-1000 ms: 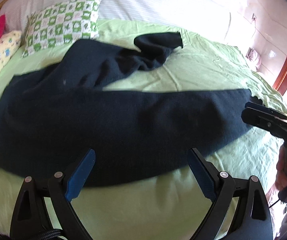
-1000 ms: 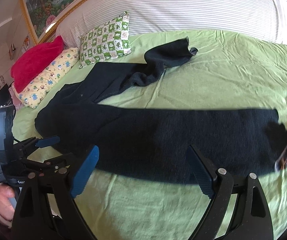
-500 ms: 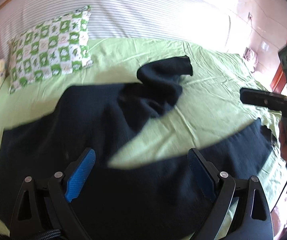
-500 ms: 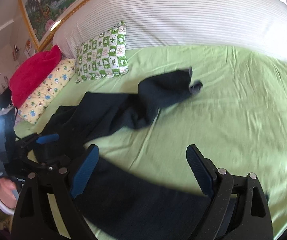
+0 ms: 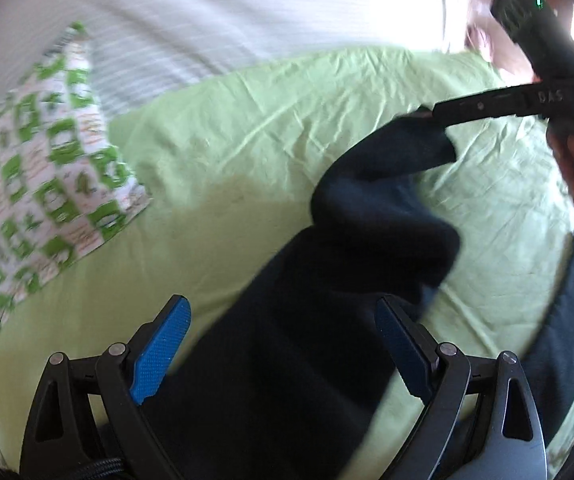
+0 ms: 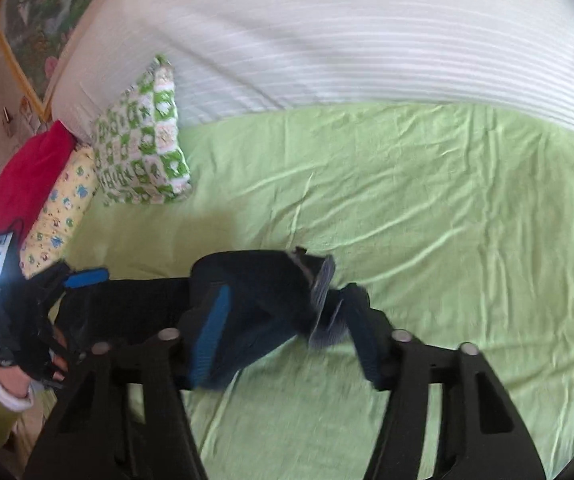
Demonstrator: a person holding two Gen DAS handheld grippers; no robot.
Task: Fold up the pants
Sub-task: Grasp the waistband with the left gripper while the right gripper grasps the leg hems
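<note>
Two grippers work the dark pants (image 5: 327,360) sprawled on the green bedsheet (image 5: 247,128). They look soft, limp, fairly heavy knit, best taken at hem corners. The right gripper (image 6: 287,320) has just been closing its jaws around the far leg's cuff (image 6: 319,276); the left gripper (image 5: 283,340) stands wide open over the leg.

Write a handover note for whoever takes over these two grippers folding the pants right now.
Left gripper: open, holding nothing, above the dark navy knit pants.
Right gripper: jaws just closing around the bunched leg's cuff; blur hides whether the pads press.
Pants lie on the light green bed sheet, one leg crumpled.
Done: no fold visible.
Left: secure the cuff, probably lay that leg over the other, then fold.
</note>
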